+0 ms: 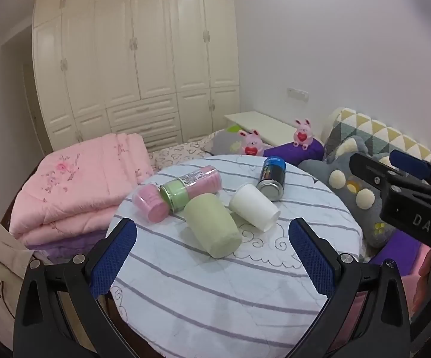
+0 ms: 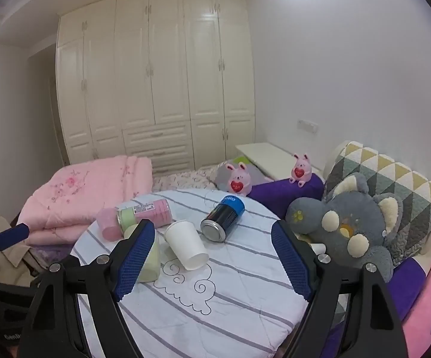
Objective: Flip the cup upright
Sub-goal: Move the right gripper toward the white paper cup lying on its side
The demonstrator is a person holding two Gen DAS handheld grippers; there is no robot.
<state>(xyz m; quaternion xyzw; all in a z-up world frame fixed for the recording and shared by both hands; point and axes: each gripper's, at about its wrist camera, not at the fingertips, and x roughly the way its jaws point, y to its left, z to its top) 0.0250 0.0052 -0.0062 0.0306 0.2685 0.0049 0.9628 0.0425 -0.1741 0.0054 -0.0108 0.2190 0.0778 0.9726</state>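
Observation:
A white paper cup [image 1: 254,206] lies on its side on the round striped table [image 1: 215,292], mouth toward me; it also shows in the right wrist view [image 2: 186,244]. A pale green cup [image 1: 212,228] lies on its side just left of it, partly hidden behind my right gripper's left finger in the right wrist view [image 2: 151,261]. A pink cup [image 1: 150,203] lies on its side further left. My left gripper [image 1: 212,256] is open and empty, above the table in front of the green cup. My right gripper [image 2: 212,258] is open and empty, in front of the white cup.
A blue can [image 1: 272,178] and a pink-and-green can [image 1: 191,186] lie on the table behind the cups. A folded pink quilt [image 1: 78,179] lies to the left. A grey plush toy [image 2: 343,226] and cushions sit to the right. A wardrobe [image 1: 137,59] stands behind.

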